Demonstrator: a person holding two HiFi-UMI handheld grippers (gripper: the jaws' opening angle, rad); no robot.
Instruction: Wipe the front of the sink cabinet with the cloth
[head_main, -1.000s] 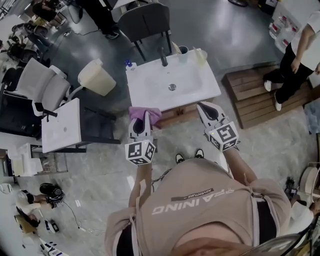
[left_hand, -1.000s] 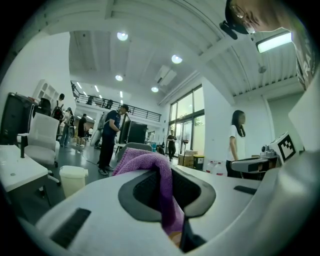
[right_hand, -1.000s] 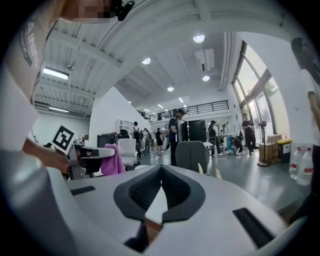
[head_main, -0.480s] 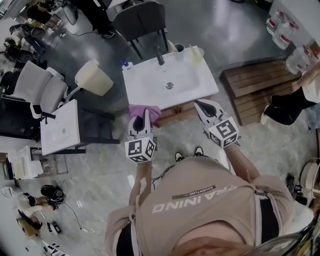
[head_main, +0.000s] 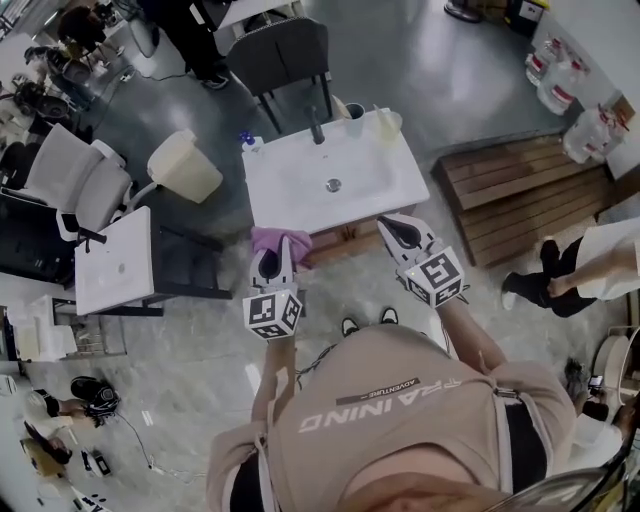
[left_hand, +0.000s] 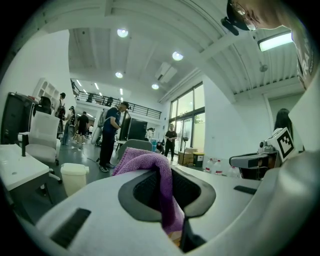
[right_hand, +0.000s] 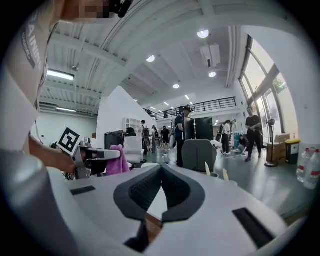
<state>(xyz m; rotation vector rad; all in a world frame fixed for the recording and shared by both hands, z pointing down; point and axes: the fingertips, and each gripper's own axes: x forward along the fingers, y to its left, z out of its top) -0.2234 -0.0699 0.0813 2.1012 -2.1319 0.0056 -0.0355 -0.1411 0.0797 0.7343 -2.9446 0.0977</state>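
Note:
The white sink (head_main: 300, 190) stands in front of me in the head view, and a strip of its brown cabinet front (head_main: 335, 243) shows below its near edge. My left gripper (head_main: 279, 250) is shut on a purple cloth (head_main: 280, 240), held at the sink's near left edge just above the cabinet front. In the left gripper view the cloth (left_hand: 150, 165) hangs between the closed jaws of my left gripper (left_hand: 169, 192). My right gripper (head_main: 390, 228) is shut and empty, at the sink's near right corner. In the right gripper view its tips (right_hand: 161, 170) meet, with the cloth (right_hand: 118, 160) off to the left.
A black faucet (head_main: 317, 125) and cups (head_main: 352, 110) stand at the sink's back. A grey chair (head_main: 285, 50) is behind it, a cream bin (head_main: 185, 165) and a second white unit (head_main: 115, 260) to the left. A wooden platform (head_main: 520, 190) and a person (head_main: 585, 265) are at right.
Both grippers keep their places at the sink's near edge, the cloth still held. The person at the right has walked off the wooden platform toward the near right.

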